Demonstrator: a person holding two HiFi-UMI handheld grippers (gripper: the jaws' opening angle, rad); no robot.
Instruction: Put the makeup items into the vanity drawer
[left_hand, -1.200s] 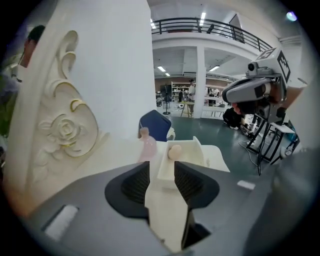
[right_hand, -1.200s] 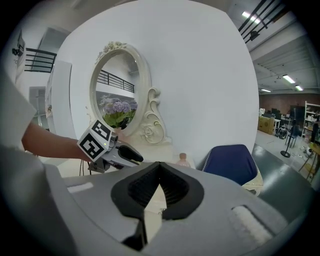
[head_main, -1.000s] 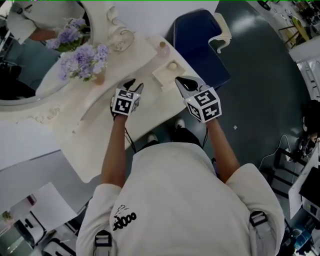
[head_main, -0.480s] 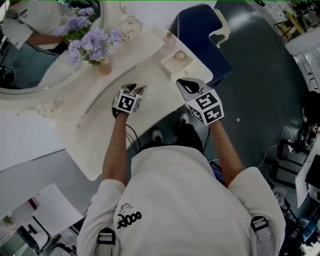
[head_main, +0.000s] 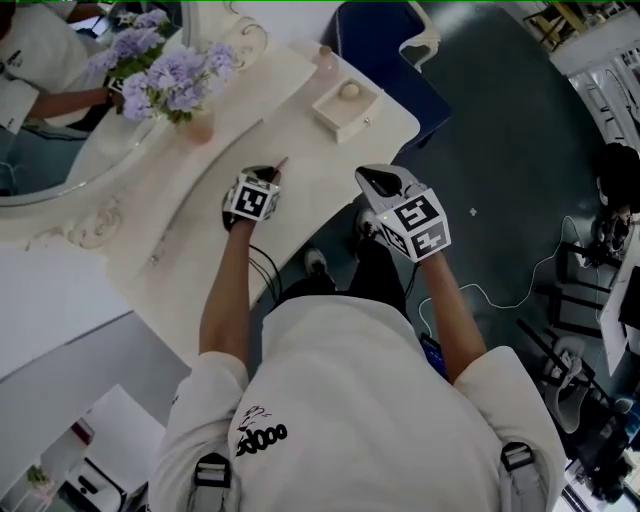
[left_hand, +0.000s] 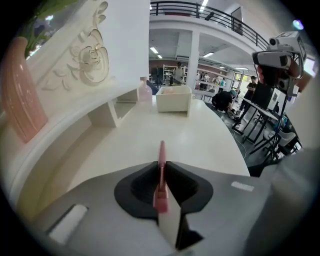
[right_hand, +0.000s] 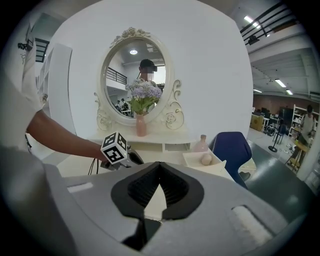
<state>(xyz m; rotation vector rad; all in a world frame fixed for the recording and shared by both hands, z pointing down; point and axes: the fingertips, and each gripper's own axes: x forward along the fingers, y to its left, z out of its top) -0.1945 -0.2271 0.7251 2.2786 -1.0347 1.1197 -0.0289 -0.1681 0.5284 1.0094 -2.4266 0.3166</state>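
The pink makeup stick (left_hand: 161, 150) stands upright between the jaws of the left gripper (left_hand: 161, 169). We see those jaws closing, and their pads are already pressing on its lower part while its tip pokes out above them. From the head view, the left gripper (head_main: 268, 176) hangs over the middle of the cream counter (head_main: 190, 230), with the stick (head_main: 280, 162) pointing towards the far right end.

At that end sits a small open-topped cream box (head_main: 338, 112) with a round beige item (head_main: 349, 90) inside it. A pink bottle (head_main: 324, 55) stands just behind the box. We cannot tell whether this box is the drawer.

The right gripper (head_main: 378, 181) hovers at the counter's front edge, well apart from the left one. In the right gripper view, the jaws (right_hand: 160, 165) meet at their tips and we see nothing between them.

Further back, a pink vase (head_main: 200, 128) of purple flowers (head_main: 178, 78) stands before the oval mirror (right_hand: 134, 65). A blue chair (head_main: 380, 45) stands on the floor beyond the counter's right end.
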